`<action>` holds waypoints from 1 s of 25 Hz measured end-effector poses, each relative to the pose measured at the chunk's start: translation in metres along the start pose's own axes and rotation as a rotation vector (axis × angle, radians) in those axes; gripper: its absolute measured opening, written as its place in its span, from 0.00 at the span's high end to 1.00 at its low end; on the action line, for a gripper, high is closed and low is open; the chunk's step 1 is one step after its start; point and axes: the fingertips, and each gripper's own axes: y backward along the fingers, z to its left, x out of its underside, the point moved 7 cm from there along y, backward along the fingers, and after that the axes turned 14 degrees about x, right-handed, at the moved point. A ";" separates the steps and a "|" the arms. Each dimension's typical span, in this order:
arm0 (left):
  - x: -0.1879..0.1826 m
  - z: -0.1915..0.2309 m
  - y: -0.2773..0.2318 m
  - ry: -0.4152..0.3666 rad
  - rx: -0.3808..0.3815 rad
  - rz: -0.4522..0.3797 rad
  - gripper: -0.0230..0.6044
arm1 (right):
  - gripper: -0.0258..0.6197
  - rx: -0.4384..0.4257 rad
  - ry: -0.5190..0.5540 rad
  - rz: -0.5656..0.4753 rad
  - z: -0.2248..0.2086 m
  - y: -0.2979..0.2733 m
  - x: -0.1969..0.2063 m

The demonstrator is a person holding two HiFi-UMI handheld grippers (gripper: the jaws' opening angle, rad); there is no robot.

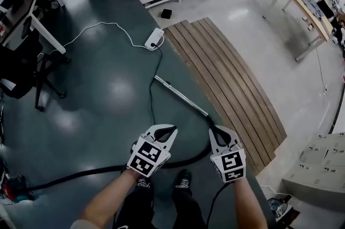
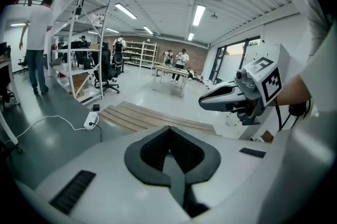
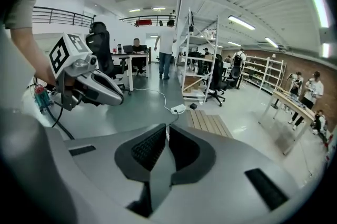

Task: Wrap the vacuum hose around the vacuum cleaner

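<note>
My left gripper point(image 1: 171, 130) and right gripper point(image 1: 213, 131) hang side by side just on my side of the wand point(image 1: 180, 95). Both sets of jaws are clenched, pad against pad, with nothing between them.

The hose point(image 1: 81, 174) lies slack on the floor point(image 1: 108, 93). It runs from the wand's near end, curves under my grippers and past my shoes point(image 1: 183, 179), and trails far to the left of the wand. There it reaches a red and blue thing that I take to be the vacuum point(image 1: 13, 190).

I judge the step to be the first pick-up, and nothing is wrapped yet. To do it well, I should open both jaws before they reach the hose. One should take the hose close to the wand's near end and the other farther along it. That way the slack lifts as a loop and does not drag. The vacuum is well apart from the wand, so the hose has to be carried to it, and the black cord beside the wand could snag.

Only the head view shows the hose, the wand and how they lie. The gripper views look out level across the room and miss the floor under the jaws, but they show the closed pads plainly. The right gripper view also catches the left gripper from the side, with that red and blue thing behind it. The left gripper view shows the power strip point(image 2: 90, 122) beyond the wand's far end.
</note>
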 end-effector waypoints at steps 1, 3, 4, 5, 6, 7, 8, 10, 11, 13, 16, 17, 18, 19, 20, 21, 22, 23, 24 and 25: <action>0.013 0.011 -0.014 -0.001 0.005 0.008 0.95 | 0.95 0.000 0.003 0.013 0.001 -0.019 0.015; 0.039 0.035 -0.042 -0.007 0.009 0.019 0.95 | 0.91 -0.005 0.007 0.036 0.003 -0.059 0.048; 0.052 0.047 -0.057 -0.010 0.011 0.024 0.95 | 0.89 -0.007 0.012 0.048 0.004 -0.079 0.064; 0.065 0.059 -0.071 -0.012 0.014 0.029 0.95 | 0.89 -0.008 0.019 0.060 0.006 -0.100 0.081; 0.078 0.071 -0.085 -0.014 0.017 0.034 0.95 | 0.87 -0.008 0.028 0.070 0.007 -0.120 0.098; 0.092 0.083 -0.099 -0.017 0.020 0.040 0.95 | 0.87 -0.009 0.038 0.078 0.007 -0.140 0.116; 0.106 0.094 -0.114 -0.022 0.022 0.048 0.95 | 0.87 -0.012 0.048 0.084 0.008 -0.160 0.134; 0.133 0.114 -0.140 -0.038 0.024 0.068 0.95 | 0.80 -0.031 0.061 0.093 0.010 -0.196 0.170; 0.146 0.123 -0.153 -0.046 0.023 0.077 0.95 | 0.79 -0.040 0.068 0.098 0.012 -0.213 0.187; 0.171 0.142 -0.178 -0.058 0.020 0.087 0.95 | 0.73 -0.050 0.085 0.115 0.014 -0.247 0.221; 0.212 0.170 -0.214 -0.052 0.015 0.098 0.95 | 0.73 -0.057 0.125 0.154 0.016 -0.299 0.276; 0.227 0.179 -0.225 -0.049 0.011 0.107 0.95 | 0.73 -0.061 0.138 0.167 0.017 -0.316 0.295; 0.241 0.187 -0.234 -0.047 0.006 0.120 0.95 | 0.73 -0.064 0.152 0.180 0.017 -0.332 0.314; 0.254 0.196 -0.243 -0.043 -0.002 0.134 0.95 | 0.69 -0.067 0.168 0.195 0.018 -0.348 0.331; 0.266 0.203 -0.250 -0.037 -0.007 0.146 0.95 | 0.68 -0.069 0.184 0.209 0.018 -0.362 0.347; 0.277 0.211 -0.257 -0.031 -0.009 0.155 0.95 | 0.68 -0.070 0.197 0.223 0.018 -0.376 0.361; 0.287 0.217 -0.263 -0.027 -0.009 0.159 0.95 | 0.68 -0.070 0.208 0.235 0.016 -0.390 0.374; 0.295 0.222 -0.269 -0.025 -0.006 0.162 0.95 | 0.66 -0.069 0.220 0.245 0.014 -0.402 0.385; 0.303 0.225 -0.275 -0.025 -0.003 0.163 0.95 | 0.65 -0.068 0.237 0.253 0.010 -0.414 0.395; 0.311 0.228 -0.281 -0.024 -0.001 0.164 0.95 | 0.65 -0.067 0.254 0.261 0.007 -0.424 0.403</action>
